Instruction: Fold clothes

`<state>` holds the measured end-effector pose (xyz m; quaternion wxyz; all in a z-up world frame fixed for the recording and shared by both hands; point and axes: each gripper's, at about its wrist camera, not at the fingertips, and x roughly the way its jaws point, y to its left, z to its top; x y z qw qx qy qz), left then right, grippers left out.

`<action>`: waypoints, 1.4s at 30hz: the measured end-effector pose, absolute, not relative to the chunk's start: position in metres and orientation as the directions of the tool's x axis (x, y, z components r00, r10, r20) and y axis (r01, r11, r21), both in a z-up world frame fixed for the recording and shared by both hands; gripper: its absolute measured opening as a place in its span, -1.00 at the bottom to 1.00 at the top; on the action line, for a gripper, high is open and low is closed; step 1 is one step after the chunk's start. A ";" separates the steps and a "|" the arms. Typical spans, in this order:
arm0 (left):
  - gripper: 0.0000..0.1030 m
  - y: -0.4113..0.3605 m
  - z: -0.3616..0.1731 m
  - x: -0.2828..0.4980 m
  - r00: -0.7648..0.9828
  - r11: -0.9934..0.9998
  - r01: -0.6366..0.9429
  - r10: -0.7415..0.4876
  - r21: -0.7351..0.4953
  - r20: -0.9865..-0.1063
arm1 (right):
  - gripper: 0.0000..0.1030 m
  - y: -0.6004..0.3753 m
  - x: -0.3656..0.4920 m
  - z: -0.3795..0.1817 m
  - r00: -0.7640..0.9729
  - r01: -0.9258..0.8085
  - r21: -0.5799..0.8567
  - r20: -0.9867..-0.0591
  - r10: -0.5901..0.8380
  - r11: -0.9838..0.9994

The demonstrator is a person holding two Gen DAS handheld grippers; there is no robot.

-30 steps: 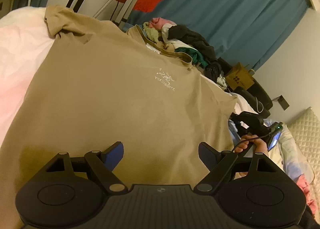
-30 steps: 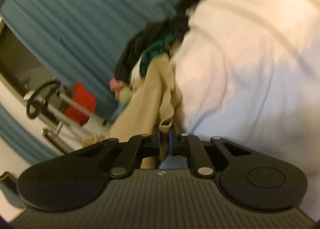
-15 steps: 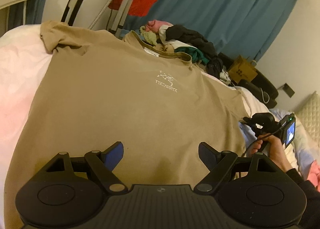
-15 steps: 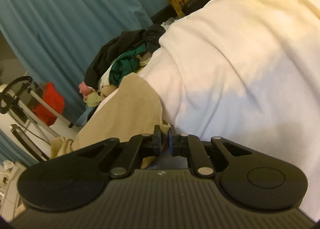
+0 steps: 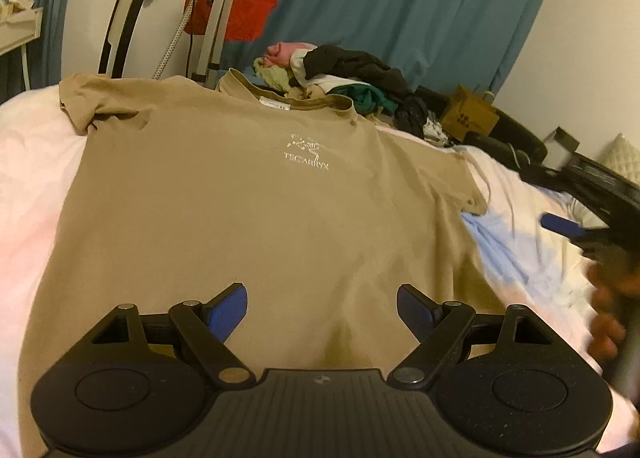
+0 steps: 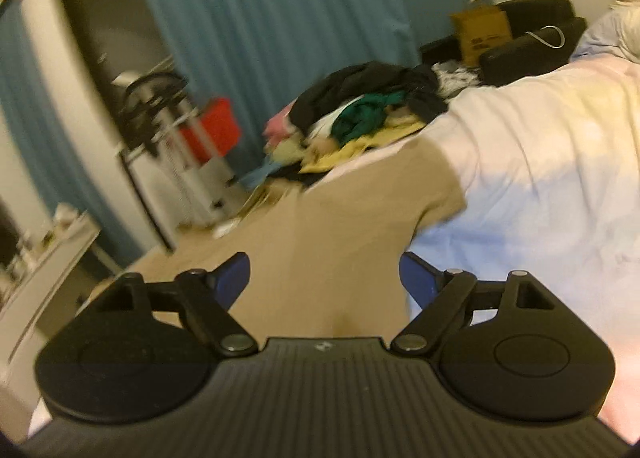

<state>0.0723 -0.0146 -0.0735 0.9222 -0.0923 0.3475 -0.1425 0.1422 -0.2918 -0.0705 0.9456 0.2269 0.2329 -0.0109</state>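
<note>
Left wrist view showed both tools, left tool (image 5: pixel 322 308) and right tool (image 6: pixel 324 278), wide open and empty, the right having just opened; the shirt's (image 5: pixel 240 198) crumpled sleeve (image 5: pixel 86 110) could spoil a fold.

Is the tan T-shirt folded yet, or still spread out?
Spread out. The tan T-shirt lies flat, logo up, on the bed, both sleeves out; no fold shows.

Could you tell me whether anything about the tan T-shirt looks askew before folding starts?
Mostly flat on the bed, the tan T-shirt has one fault: its far left sleeve is bunched and wrinkled, while the right sleeve lies spread out.
</note>
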 end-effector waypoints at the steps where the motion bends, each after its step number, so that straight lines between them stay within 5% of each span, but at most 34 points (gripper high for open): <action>1: 0.63 -0.015 -0.072 0.070 0.720 0.943 0.203 -0.326 -0.263 -0.612 | 0.62 -0.286 0.128 -0.074 0.878 0.122 0.424 -0.468 0.102 0.897; 4: 0.63 -0.015 -0.066 0.061 0.739 0.949 0.207 -0.312 -0.239 -0.598 | 0.57 -0.281 0.092 -0.100 0.799 0.155 0.485 -0.574 0.180 0.860; 8: 0.63 -0.014 -0.059 0.054 0.755 0.955 0.202 -0.293 -0.217 -0.586 | 0.08 -0.281 0.073 -0.125 0.665 0.290 0.518 -0.714 0.221 0.805; 15: 0.63 -0.002 -0.052 0.041 0.776 0.971 0.163 -0.234 -0.173 -0.586 | 0.03 -0.293 0.056 -0.134 0.611 0.502 0.459 -0.788 0.075 0.733; 24: 0.63 0.041 -0.045 0.024 0.785 0.981 0.063 -0.163 -0.185 -0.597 | 0.09 -0.285 0.016 -0.096 0.715 0.601 0.441 -0.670 -0.201 0.666; 33: 0.63 0.074 -0.037 0.024 0.793 0.942 -0.022 -0.188 -0.335 -0.580 | 0.09 -0.232 0.002 -0.059 0.868 0.331 0.363 -0.479 -0.130 0.871; 42: 0.61 0.077 -0.056 0.049 0.796 0.912 -0.088 -0.177 -0.400 -0.579 | 0.13 -0.205 0.086 -0.022 0.933 0.141 0.367 -0.361 0.001 0.919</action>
